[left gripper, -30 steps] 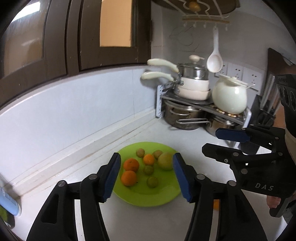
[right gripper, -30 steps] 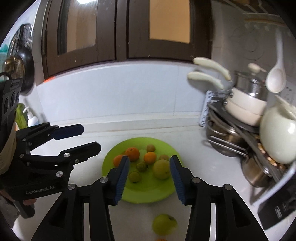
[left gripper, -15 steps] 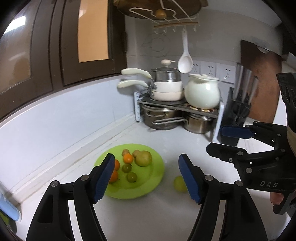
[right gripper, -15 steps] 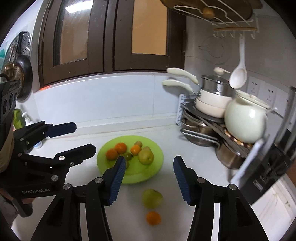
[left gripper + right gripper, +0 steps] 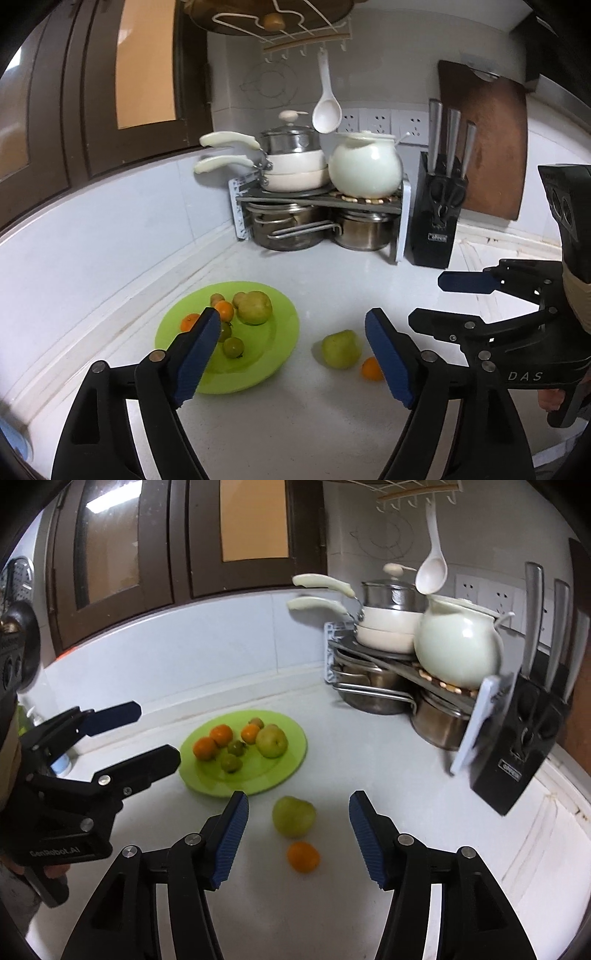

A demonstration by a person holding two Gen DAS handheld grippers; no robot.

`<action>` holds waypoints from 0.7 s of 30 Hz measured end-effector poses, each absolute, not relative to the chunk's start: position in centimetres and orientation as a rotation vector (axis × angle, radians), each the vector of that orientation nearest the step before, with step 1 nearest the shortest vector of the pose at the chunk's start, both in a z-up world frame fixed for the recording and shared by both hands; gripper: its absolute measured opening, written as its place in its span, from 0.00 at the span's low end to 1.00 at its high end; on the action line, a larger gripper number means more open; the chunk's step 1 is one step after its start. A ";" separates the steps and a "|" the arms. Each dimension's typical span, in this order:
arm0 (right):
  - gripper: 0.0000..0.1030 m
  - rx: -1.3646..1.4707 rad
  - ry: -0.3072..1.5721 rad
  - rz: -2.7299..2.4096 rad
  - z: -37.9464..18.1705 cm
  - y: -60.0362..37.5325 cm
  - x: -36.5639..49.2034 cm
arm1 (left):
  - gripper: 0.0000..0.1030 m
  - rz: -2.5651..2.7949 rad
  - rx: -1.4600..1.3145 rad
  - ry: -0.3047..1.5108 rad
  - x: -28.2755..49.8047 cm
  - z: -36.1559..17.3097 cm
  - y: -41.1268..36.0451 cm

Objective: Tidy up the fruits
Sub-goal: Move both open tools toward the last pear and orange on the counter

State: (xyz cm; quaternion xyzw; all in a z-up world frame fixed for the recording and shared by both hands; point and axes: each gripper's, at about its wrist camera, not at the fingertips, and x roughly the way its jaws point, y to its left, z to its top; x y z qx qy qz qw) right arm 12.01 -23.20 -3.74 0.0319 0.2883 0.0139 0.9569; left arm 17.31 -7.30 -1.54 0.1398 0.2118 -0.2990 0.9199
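Note:
A lime green plate (image 5: 258, 365) (image 5: 288, 764) on the white counter holds several small oranges, small green fruits and a green apple (image 5: 254, 307) (image 5: 272, 741). A second green apple (image 5: 340, 349) (image 5: 294, 816) and a small orange (image 5: 371, 369) (image 5: 303, 856) lie loose on the counter right of the plate. My left gripper (image 5: 291, 354) (image 5: 147, 734) is open and empty, above the plate's near right edge. My right gripper (image 5: 297, 834) (image 5: 439, 299) is open and empty, with the loose apple and orange between its fingers in its own view.
A pot rack (image 5: 317, 201) with pans, steel pots and a cream teapot (image 5: 365, 170) stands in the back corner. A black knife block (image 5: 437, 206) and a wooden board (image 5: 487, 147) are right of it. A white ladle (image 5: 326, 110) hangs above. The wall runs along the left.
Both grippers have pulled back and swung right from over the plate. The loose apple and orange have come into view. Both stay open.

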 end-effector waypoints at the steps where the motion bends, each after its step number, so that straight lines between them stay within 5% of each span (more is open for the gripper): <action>1: 0.56 0.061 0.588 0.022 -4.0 -23.1 12.0 | 0.79 -0.624 0.294 0.438 17.5 -1.9 -7.3; 21: 0.56 0.159 0.773 0.005 -11.6 -23.3 15.1 | 0.79 -0.792 0.402 0.567 22.5 -7.9 -9.4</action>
